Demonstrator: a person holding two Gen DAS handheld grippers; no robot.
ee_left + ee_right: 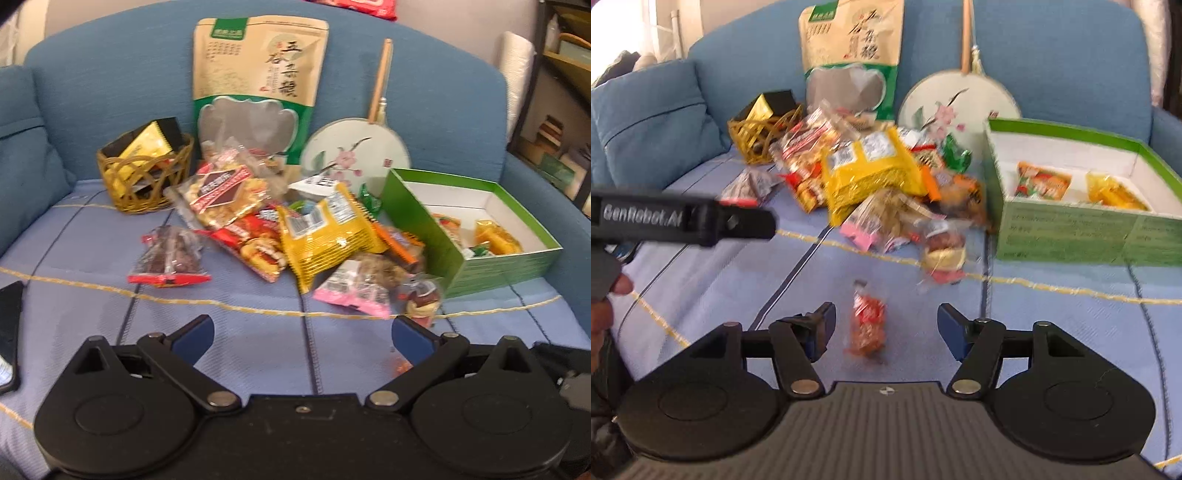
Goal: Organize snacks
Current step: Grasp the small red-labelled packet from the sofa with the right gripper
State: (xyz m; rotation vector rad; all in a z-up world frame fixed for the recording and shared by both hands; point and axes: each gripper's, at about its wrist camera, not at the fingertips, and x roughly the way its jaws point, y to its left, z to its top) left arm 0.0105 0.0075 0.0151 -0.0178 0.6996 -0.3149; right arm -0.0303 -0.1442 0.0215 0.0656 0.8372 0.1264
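Observation:
A pile of snack packets lies on a blue sofa cover, with a big yellow packet [328, 236] [866, 173] in the middle. A green box [476, 229] [1071, 229] stands open on the right and holds a few packets. A wicker basket [144, 173] [761, 136] holds a yellow and black box. My left gripper [303, 336] is open and empty in front of the pile. My right gripper [886, 328] is open, with a small red snack packet [868, 321] lying on the cover between its fingers, untouched.
A tall beige and green pouch [258, 81] and a round painted fan [354, 151] lean on the sofa back. A dark phone [9, 332] lies at the left edge. The left gripper's body [683, 219] crosses the right wrist view. Shelves [554, 110] stand right.

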